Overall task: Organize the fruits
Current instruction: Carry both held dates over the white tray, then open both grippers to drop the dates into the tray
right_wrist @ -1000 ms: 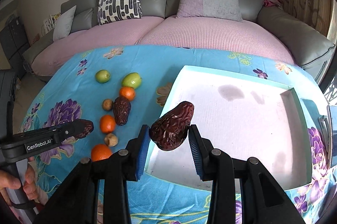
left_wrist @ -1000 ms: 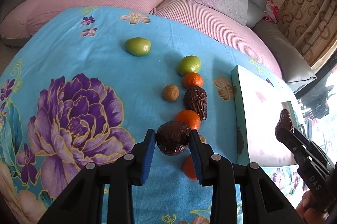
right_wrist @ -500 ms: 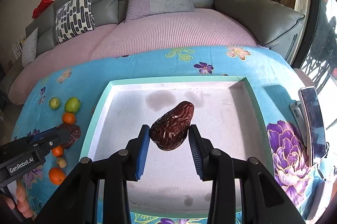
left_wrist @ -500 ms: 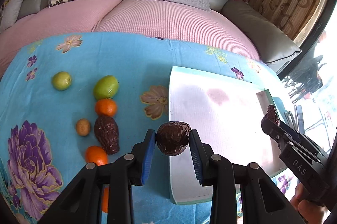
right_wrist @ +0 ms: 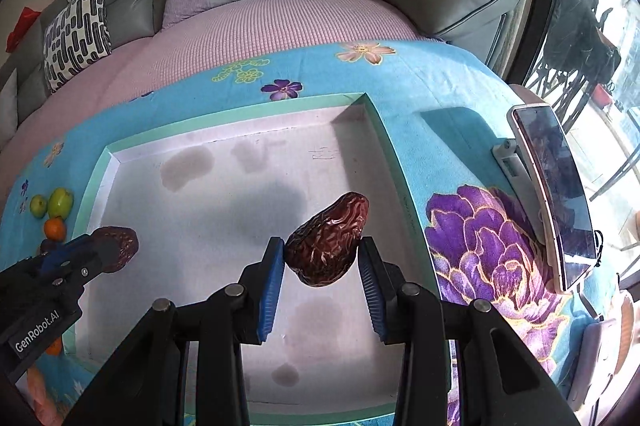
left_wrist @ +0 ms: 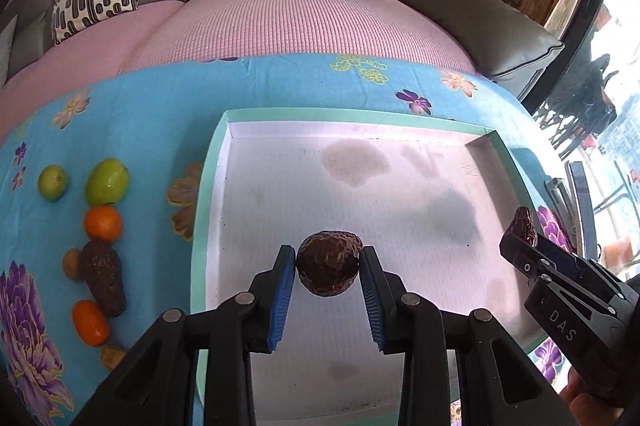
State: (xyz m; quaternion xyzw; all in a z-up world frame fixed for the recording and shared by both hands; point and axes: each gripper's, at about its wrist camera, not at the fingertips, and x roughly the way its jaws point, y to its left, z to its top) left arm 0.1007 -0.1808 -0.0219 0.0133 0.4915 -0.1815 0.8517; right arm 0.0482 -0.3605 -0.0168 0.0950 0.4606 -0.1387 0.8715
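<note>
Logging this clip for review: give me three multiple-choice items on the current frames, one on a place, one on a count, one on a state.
1. Where does the left gripper hold its dark wrinkled fruit?
A. Over the tray
B. Over the sofa
C. Over the row of loose fruit

2. How many orange fruits show on the cloth in the left wrist view?
A. None
B. Two
C. Five

3. What state is the right gripper in?
A. Open and bare
B. Shut on a dark date
C. Shut on a green fruit

Answers:
1 A: the tray floor lies behind and around the held fruit.
2 B: one orange fruit sits under the green ones, another orange fruit lower down.
3 B: the jaws press both sides of the dark date above the tray.
</note>
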